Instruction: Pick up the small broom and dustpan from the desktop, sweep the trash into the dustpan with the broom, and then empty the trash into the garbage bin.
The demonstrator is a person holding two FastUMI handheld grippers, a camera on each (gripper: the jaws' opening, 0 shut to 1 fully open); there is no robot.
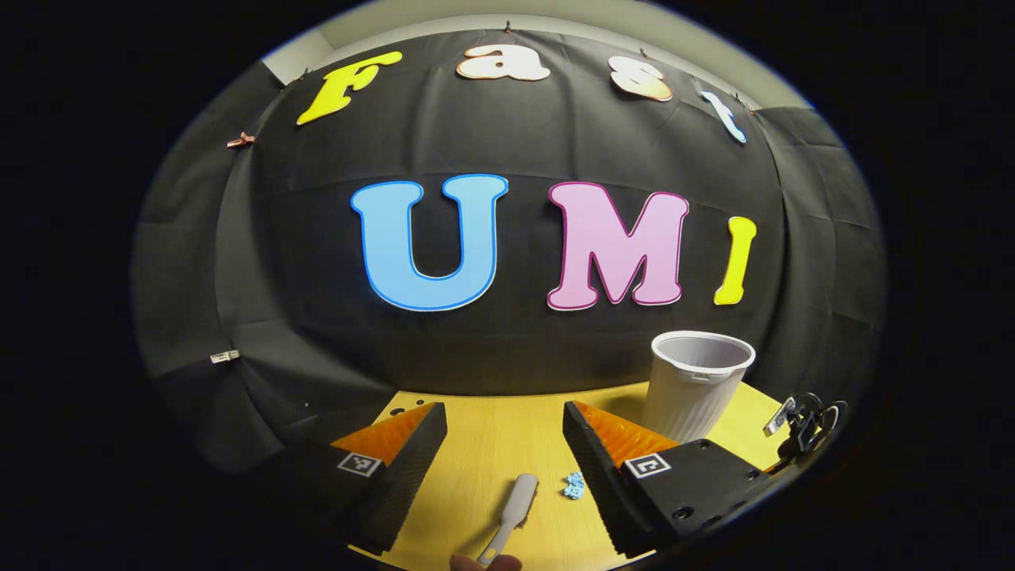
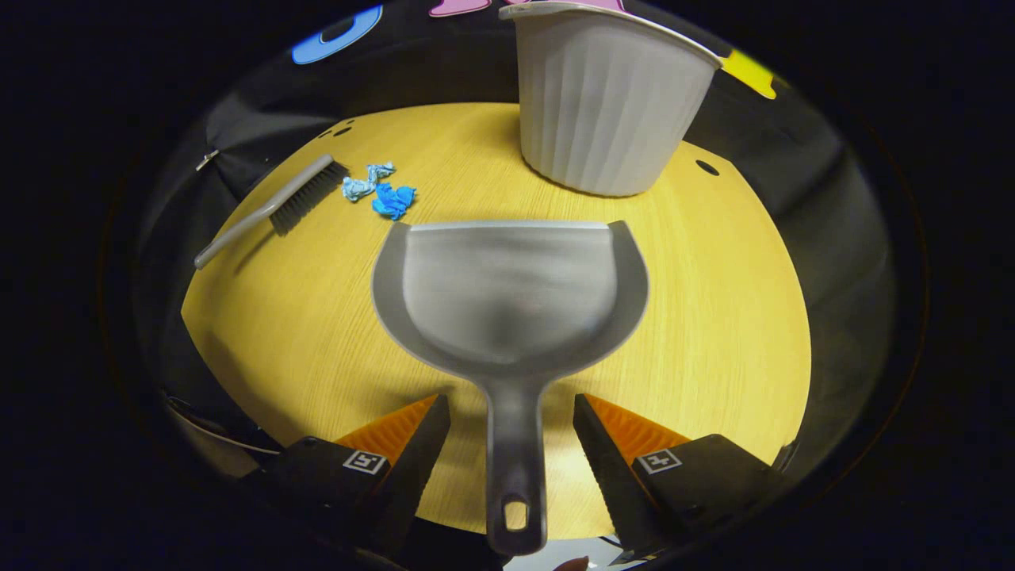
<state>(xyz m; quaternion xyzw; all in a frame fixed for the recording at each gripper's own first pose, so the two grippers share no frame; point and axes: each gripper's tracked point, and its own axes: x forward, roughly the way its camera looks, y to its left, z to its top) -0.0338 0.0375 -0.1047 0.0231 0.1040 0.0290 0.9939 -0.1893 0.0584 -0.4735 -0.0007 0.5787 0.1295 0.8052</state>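
right gripper (image 2: 511, 412): jaws wide apart astride dustpan (image 2: 511, 293) handle, lined up to clamp it | left gripper (image 1: 503, 432): spread wide, empty, above broom (image 1: 514, 507) | trash (image 2: 381, 190) unswept near garbage bin (image 2: 607, 103)

Left gripper view: rides the left hand-held gripper (image 1: 505, 444), raised above the near edge of the tabletop (image 1: 492, 444), facing level toward the booth wall (image 1: 507, 238); the wall takes most of the field, the tabletop a low strip.

Right gripper view: rides the right hand-held gripper (image 2: 511, 444), pitched down across the tabletop (image 2: 714, 317) from close above; the dustpan (image 2: 511, 293) lies very near, its handle between the fingers.

Shared ground: both views take in the garbage bin (image 1: 694, 385) (image 2: 607, 103) at the far side, the small broom (image 1: 511, 507) (image 2: 270, 210), the blue trash (image 1: 574, 485) (image 2: 381, 190) and the tabletop.
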